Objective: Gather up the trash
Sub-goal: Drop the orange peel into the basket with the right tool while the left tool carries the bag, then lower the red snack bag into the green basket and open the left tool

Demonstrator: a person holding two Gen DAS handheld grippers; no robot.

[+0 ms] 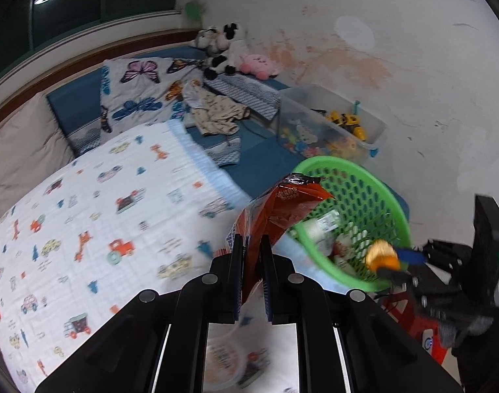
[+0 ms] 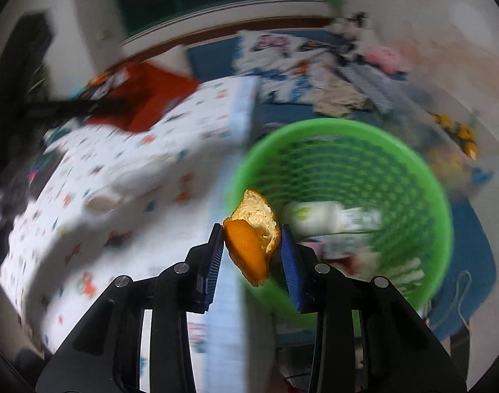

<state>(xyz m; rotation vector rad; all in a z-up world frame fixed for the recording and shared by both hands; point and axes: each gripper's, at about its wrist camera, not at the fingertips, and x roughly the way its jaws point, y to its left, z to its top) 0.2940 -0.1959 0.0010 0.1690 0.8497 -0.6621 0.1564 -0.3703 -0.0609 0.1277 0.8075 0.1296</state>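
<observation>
- Your left gripper (image 1: pixel 251 255) has its jaws nearly together, pinching one red snack wrapper (image 1: pixel 279 209) that sticks up beside the green basket (image 1: pixel 393 196).
- Your right gripper (image 2: pixel 252 245) has its jaws clamped on one piece of orange peel (image 2: pixel 254 235), held over the near rim of the basket.
- Inside the basket lie a white bottle (image 2: pixel 310 214) and other blurred wrappers.
- A clear toy bin (image 1: pixel 374 124) stands behind it; a patterned blanket (image 1: pixel 102 213) covers the bed.
</observation>
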